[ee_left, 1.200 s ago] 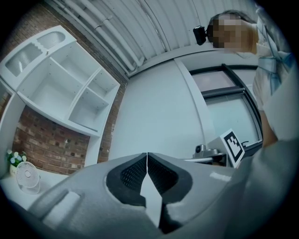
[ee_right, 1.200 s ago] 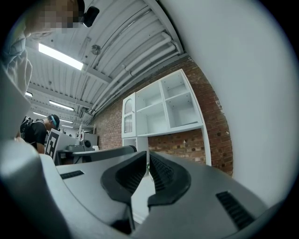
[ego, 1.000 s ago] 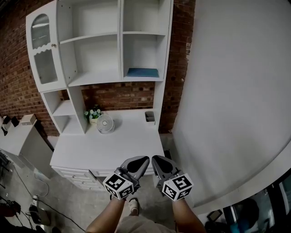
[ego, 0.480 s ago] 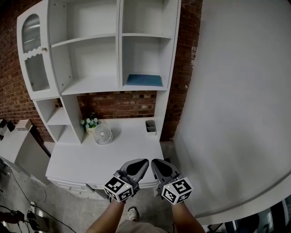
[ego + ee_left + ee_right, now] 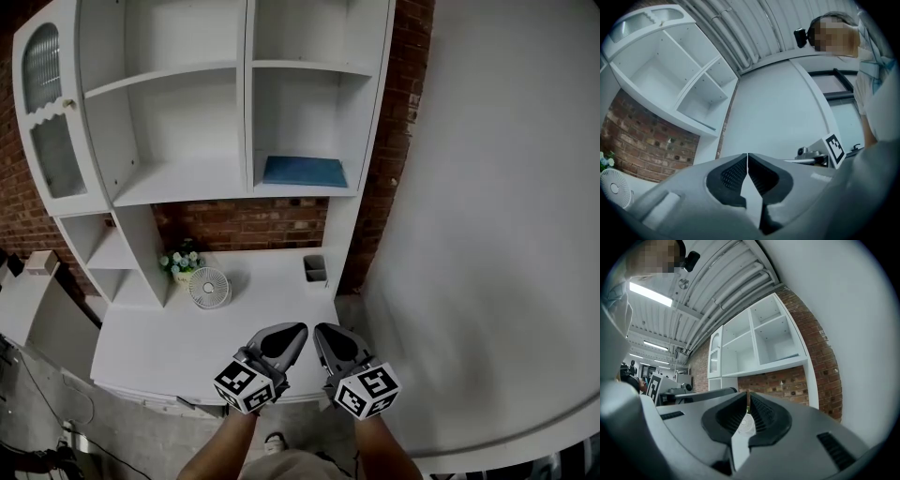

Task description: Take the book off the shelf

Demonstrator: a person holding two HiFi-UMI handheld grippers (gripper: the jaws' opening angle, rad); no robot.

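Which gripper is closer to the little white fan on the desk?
Left. The left gripper hangs nearer the person, right of the fan; the right gripper is beside it, farther right.

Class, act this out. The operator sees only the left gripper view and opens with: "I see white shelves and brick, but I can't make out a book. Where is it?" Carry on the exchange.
Observer: The head view shows a blue book lying flat in the lower right compartment of the shelf unit.
Operator: Is my other gripper carrying anything?
Observer: No. The right gripper view shows the right gripper with its jaws together and nothing held.
Operator: What stands under that compartment?
Observer: A small grey container stands at the back right of the desk.
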